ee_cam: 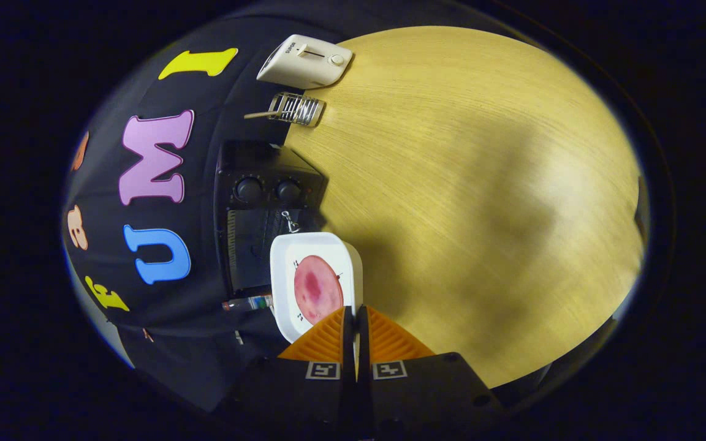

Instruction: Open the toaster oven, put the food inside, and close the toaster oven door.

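Wide wooden tabletop (482,184) beneath everything. Black toaster oven (255,220) at its edge against the booth wall, two knobs showing, just beyond the white plate (285,263), door state hard to tell. Plate held off the tabletop, rim pinched by the closed gripper (356,318), stretching straight ahead toward the oven. Round pink slice of food (317,289) centred on the plate.
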Demonstrator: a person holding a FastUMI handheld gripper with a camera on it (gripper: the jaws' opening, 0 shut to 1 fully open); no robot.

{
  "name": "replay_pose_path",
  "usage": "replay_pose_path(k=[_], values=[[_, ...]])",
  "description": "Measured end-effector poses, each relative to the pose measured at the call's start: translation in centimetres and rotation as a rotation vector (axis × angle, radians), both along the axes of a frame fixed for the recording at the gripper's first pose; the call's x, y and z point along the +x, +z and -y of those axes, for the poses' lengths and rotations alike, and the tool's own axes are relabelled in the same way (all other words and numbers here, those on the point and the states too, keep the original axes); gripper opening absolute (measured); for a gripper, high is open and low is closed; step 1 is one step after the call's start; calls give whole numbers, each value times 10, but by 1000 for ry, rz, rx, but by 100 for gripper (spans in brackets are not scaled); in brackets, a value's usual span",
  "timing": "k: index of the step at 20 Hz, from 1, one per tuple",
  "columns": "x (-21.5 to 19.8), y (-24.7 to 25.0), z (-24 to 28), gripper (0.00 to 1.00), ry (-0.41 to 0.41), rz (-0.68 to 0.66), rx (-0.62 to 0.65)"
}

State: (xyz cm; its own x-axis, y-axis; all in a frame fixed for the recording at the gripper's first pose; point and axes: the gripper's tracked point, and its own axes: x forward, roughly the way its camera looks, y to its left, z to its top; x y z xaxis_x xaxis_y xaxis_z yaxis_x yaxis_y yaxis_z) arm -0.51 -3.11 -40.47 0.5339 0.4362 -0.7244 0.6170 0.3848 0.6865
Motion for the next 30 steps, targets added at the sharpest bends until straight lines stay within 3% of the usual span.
replay_pose_path(k=[6,10,15,22,30], values=[[42,-11,-77,5,-226,-19,16],[82,-24,-106,5,-385,-25,27],[130,-28,-127,5,-521,-3,2],[181,-39,-148,5,-575,-2,-16],[198,-51,-163,11,-583,6,15]])
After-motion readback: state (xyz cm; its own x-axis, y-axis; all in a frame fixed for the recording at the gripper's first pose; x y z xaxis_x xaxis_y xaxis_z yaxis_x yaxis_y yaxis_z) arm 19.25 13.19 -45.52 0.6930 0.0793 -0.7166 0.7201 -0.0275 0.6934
